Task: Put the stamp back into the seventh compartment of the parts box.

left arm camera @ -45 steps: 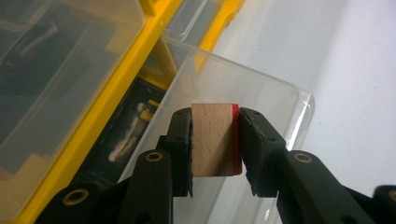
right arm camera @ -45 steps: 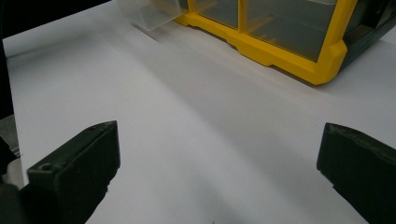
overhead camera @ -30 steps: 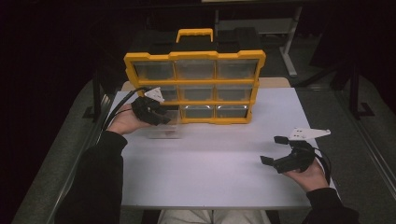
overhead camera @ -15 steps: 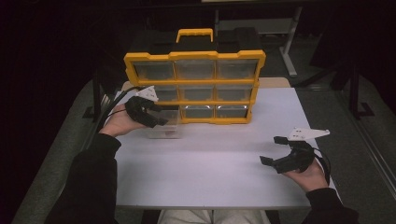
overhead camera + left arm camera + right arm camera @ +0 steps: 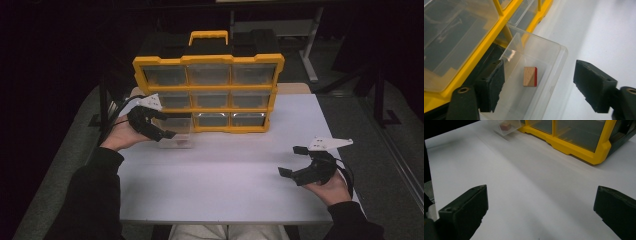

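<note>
A yellow organiser (image 5: 207, 92) with clear drawers stands at the back of the white table (image 5: 225, 190). Its bottom-left clear drawer (image 5: 181, 137) is pulled out onto the table. In it lies a small wooden block with one red side (image 5: 530, 76). My left gripper (image 5: 162, 131) hovers over the drawer's front. Its jaws have just been opening and stand apart in the left gripper view (image 5: 540, 75), touching nothing, with the block and drawer wall (image 5: 554, 57) below the gap. My right gripper (image 5: 291, 160) rests open at the table's right, holding nothing.
The right gripper view looks across bare table towards the organiser's base (image 5: 574, 145) and the pulled-out drawer (image 5: 515, 125) far off. The organiser carries a yellow handle (image 5: 208, 36) on top. Dark floor and a table leg (image 5: 310, 45) surround the table.
My left gripper's jaws have spread apart, and the hand has drifted a little left and off the drawer front. The drawer stays pulled out. The right hand has kept still.
</note>
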Demonstrator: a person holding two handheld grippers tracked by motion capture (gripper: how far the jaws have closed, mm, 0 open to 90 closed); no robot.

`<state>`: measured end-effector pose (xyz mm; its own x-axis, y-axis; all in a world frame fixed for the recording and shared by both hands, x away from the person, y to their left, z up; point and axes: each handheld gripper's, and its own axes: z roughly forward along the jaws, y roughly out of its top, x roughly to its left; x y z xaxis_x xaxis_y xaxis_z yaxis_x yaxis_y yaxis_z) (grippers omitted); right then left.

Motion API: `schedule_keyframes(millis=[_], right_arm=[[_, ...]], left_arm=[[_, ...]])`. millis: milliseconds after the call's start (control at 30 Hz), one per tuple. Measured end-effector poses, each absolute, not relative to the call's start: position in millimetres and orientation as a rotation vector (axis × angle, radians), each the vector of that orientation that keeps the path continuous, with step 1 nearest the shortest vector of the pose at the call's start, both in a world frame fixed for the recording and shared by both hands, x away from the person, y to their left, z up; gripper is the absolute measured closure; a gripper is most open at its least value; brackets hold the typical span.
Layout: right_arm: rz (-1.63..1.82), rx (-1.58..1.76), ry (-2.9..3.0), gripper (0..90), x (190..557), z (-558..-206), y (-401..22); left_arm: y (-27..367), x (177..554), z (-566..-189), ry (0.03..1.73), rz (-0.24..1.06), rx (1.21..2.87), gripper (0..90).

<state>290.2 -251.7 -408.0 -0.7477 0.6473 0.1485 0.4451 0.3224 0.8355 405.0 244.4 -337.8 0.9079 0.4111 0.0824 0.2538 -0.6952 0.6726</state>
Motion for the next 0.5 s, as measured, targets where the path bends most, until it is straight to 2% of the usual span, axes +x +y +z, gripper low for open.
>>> schedule_keyframes(millis=[367, 500], right_arm=[[1.392, 0.997, 2.374, 0.0, 290.2, -408.1, -251.5], [1.392, 0.998, 2.374, 0.0, 290.2, -408.1, -251.6]], left_arm=[[258.4, 396.3, -337.0, 0.532, 0.31, 2.326, 10.4], [262.6, 392.7, -336.5, 0.541, 0.322, 2.317, 9.0]])
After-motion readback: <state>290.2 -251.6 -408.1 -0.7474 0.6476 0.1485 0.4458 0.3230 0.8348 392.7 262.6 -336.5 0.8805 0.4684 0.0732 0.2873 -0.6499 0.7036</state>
